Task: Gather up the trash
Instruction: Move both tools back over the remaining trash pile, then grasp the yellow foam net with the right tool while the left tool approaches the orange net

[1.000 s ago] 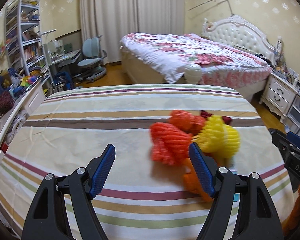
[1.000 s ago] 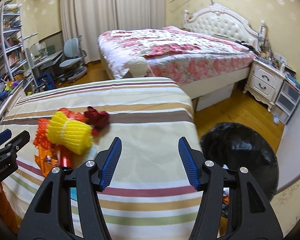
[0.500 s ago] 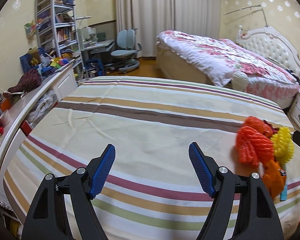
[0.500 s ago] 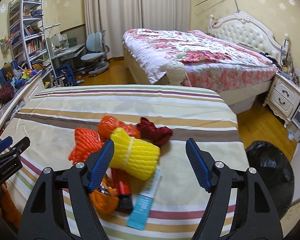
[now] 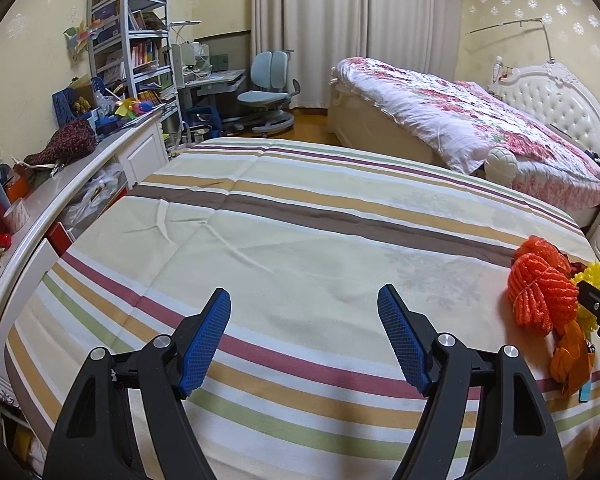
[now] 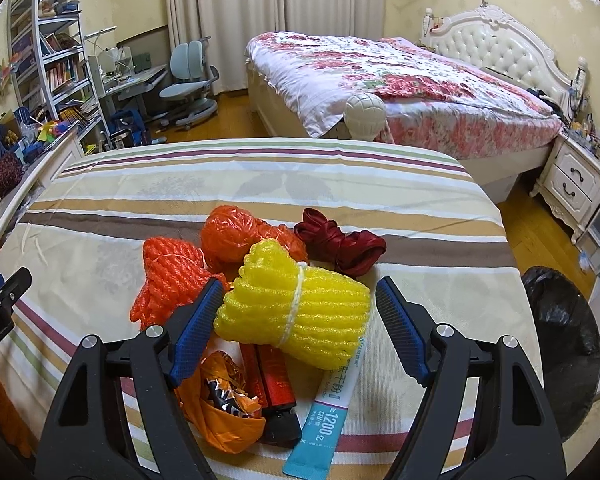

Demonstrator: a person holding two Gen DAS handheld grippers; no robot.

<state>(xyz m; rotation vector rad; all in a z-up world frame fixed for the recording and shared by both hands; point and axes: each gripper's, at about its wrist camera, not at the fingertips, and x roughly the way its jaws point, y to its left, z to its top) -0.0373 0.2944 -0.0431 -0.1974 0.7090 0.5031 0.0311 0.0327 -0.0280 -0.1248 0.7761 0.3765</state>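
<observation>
Right gripper (image 6: 300,312) moved over trash, yellow foam bundle (image 6: 296,316) between closing, untouching jaws

Left tongs (image 5: 304,342): tilted downward, jaws standing wide apart, nothing between the blue pads (image 5: 204,342).
Right tongs (image 6: 298,330): tilted downward, jaws closing, still clearly apart; neither pad (image 6: 402,330) presses on anything.
Left tongs from the right view: black tip with a blue edge juts in at the far left edge.
Right tongs from the left view: black tip shows at the far right edge.
</observation>
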